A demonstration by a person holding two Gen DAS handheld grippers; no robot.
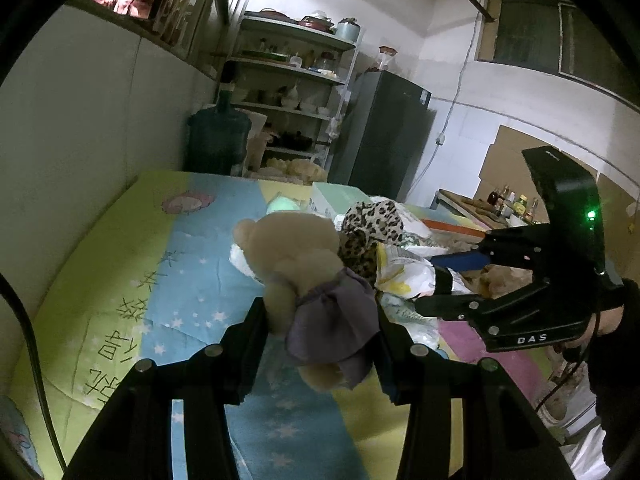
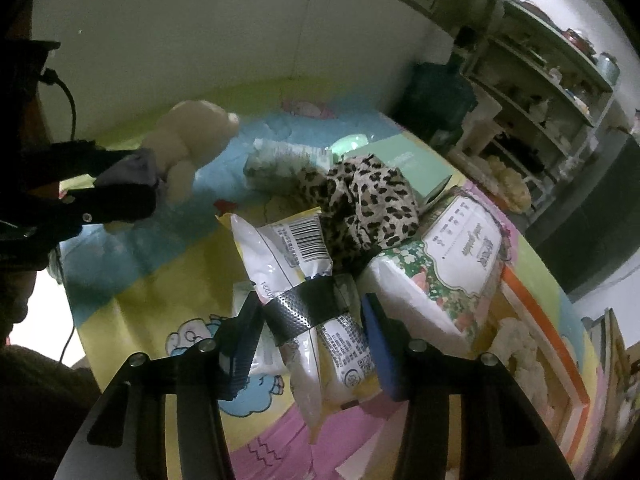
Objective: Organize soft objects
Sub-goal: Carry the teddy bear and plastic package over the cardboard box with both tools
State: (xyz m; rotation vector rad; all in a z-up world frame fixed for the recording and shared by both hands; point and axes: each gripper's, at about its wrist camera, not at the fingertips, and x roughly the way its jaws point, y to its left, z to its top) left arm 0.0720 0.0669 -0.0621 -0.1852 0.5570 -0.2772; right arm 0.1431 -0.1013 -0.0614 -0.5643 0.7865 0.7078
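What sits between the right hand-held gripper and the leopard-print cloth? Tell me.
The white and yellow packet wrapped with black tape lies between the fingers of the right hand-held gripper and runs toward the leopard-print cloth just beyond it. The packet is in the way; the cloth rests against its far end.

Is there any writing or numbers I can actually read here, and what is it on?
"DAS": white letters on the right gripper.
Large green characters on the bed sheet: not legible to me.
Barcode and small print on the taped snack bag: too blurred.
Label on the floral pack: too blurred.
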